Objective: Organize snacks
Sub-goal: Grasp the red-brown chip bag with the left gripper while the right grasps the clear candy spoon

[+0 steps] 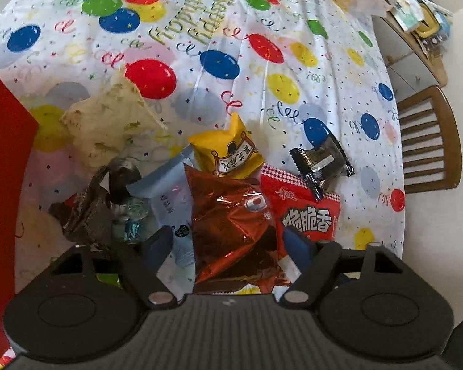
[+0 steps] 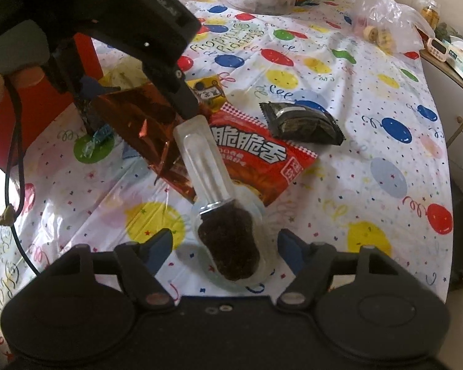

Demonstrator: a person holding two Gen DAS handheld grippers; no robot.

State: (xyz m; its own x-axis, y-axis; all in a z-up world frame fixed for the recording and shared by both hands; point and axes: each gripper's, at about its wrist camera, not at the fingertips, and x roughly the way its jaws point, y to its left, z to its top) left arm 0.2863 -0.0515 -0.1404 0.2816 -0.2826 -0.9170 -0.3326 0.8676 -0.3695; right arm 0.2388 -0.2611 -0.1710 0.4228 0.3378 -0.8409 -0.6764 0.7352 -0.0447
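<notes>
Copper foil packet [image 1: 231,215]: crinkled, shiny red-brown, lying between the left claw [image 1: 228,243] fingers; pads flank it, contact not clear.
Left claw: jaws part-way apart, pointing steeply down at the snack heap.
Clear spoon-shaped pack [image 2: 228,234]: transparent, dark crumbly filling in the bowl, handle pointing away; lies between the right claw [image 2: 225,246] fingers, gaps on both sides.
Right claw: half-spread, not gripping.
Red packet [image 2: 262,160]: white lettering, just ahead of the right claw.
Black packet [image 2: 302,123]: further ahead, right.
Yellow packet [image 1: 228,151]: beyond the foil.
Red box [image 1: 3,185]: wall left of the left claw.
Tabletop [image 2: 370,185]: balloon cloth, open right of the right claw to the edge.
</notes>
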